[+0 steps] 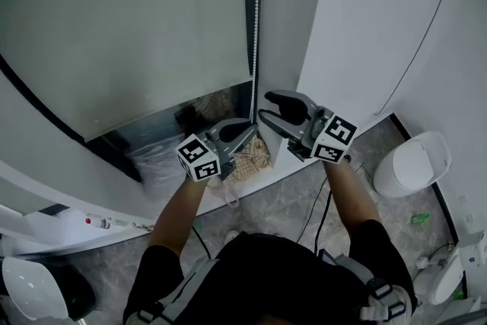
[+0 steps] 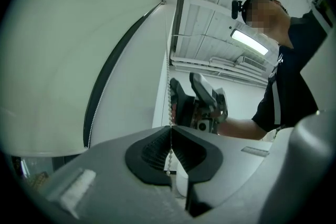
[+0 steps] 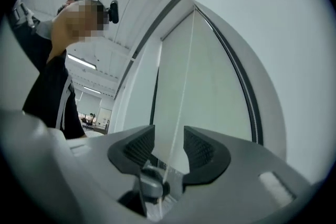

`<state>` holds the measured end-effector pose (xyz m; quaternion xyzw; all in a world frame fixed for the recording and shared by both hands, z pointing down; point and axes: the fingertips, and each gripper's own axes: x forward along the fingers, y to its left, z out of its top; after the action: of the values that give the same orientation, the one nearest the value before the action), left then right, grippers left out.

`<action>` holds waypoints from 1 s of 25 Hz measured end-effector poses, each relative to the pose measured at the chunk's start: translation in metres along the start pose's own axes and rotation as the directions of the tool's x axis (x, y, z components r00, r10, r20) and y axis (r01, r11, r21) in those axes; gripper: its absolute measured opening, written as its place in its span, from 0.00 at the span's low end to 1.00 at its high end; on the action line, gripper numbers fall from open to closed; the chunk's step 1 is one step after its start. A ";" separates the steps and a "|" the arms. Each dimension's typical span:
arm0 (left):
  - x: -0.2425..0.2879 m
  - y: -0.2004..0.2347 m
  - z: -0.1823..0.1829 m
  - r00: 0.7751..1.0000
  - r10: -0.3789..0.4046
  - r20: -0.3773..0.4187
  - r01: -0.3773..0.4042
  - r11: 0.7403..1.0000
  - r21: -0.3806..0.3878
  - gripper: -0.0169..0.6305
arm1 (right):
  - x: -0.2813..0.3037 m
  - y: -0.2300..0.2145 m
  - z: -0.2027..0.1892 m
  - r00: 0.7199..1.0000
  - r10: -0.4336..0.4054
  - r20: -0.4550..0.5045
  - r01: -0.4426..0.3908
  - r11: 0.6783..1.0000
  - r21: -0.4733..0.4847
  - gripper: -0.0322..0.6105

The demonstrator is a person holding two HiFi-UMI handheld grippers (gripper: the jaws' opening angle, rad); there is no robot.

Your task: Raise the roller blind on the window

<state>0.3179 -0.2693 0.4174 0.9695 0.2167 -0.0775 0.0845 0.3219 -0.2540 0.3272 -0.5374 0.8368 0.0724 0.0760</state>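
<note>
**Roller blind (image 1: 129, 27) part-lowered; bead chain (image 1: 256, 11) held by the left gripper (image 2: 170, 139), the right gripper (image 3: 169, 136) open around it.**

The blind covered most of the window, and its lower edge hung short of the sill. The chain hung along the frame at the blind's right edge. The chain was judged light, limp and slippery, so it was best pinched firmly between beads. Both forearms reached forward and ended close together near the blind's lower right corner. The left fingers (image 2: 152, 152) were closed on the chain. The right fingers (image 3: 202, 149) stood wide apart; the chain ran between them with neither pad pressing on it.
</note>
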 end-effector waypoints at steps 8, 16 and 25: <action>-0.005 -0.010 0.001 1.000 -0.004 0.011 0.004 1.000 0.009 0.05 | 0.050 -0.015 0.080 0.981 -0.014 0.192 -0.002 0.996 0.086 0.32; -0.010 -0.011 0.003 1.000 0.000 0.008 0.000 1.000 0.013 0.04 | 0.061 -0.020 0.115 0.965 -0.014 0.261 -0.014 0.994 0.105 0.18; -0.012 -0.005 -0.014 0.999 0.022 -0.025 -0.022 1.000 -0.010 0.04 | 0.050 -0.022 0.101 0.967 -0.065 0.247 0.054 0.997 0.049 0.08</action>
<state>0.3066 -0.2667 0.4328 0.9723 0.2074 -0.0632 0.0878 0.3261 -0.2867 0.2178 -0.5473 0.8055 0.1192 0.1935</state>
